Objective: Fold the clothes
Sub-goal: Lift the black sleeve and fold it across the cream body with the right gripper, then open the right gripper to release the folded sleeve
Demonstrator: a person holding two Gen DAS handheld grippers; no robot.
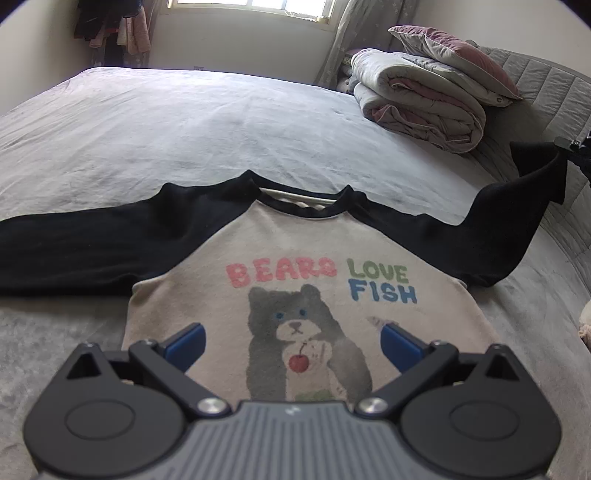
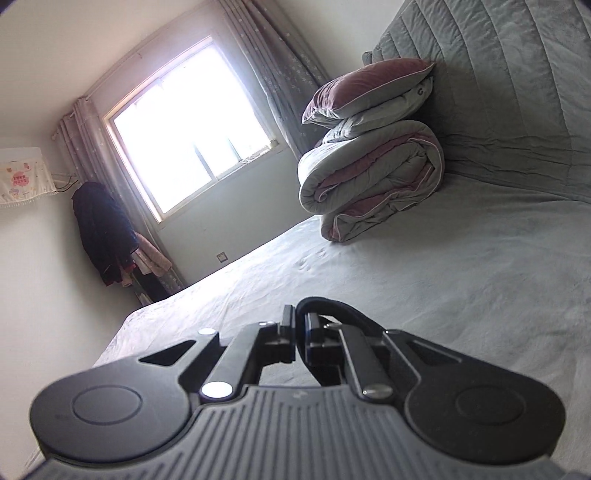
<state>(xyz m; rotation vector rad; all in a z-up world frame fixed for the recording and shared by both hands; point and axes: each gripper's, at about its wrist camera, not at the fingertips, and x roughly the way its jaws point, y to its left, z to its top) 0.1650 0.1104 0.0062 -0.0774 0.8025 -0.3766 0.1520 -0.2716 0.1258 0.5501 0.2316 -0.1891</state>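
We see the shirt point(image 1: 295, 266) lying face up on the bed point(image 1: 184, 122), its collar pointing away from the left camera toward the window point(image 1: 243, 5) and its hem running out of view under the left hand-held gripper point(image 1: 291, 345). Its long axis, collar to hem, runs along our line of sight; the two black sleeves spread across it, left and right. The left sleeve point(image 1: 74, 251) lies flat on the sheet. The right sleeve point(image 1: 517, 214) rises off the bed, its cuff lifted at the frame's right edge where the right hand-held gripper point(image 1: 576, 146) meets it.

The left hand-held gripper hovers over the printed bear point(image 1: 295, 332), its blue pads point(image 1: 186, 343) spread wide with nothing between them. In the right wrist view, the right hand-held gripper point(image 2: 300, 332) is clenched, a loop of black fabric point(image 2: 332, 308), the cuff, pinched between its fingers.

The bed carries a pale grey sheet, lightly creased. A folded quilt point(image 1: 417, 107) with a pillow point(image 1: 458, 55) on top sits at the far right corner against the padded grey headboard point(image 2: 498, 92). Beyond the bed we see a bright window point(image 2: 192, 125) flanked by star-patterned curtains point(image 2: 273, 66), dark clothes hanging point(image 2: 103, 236) in the left corner, and a wall socket point(image 2: 221, 256) below the sill.
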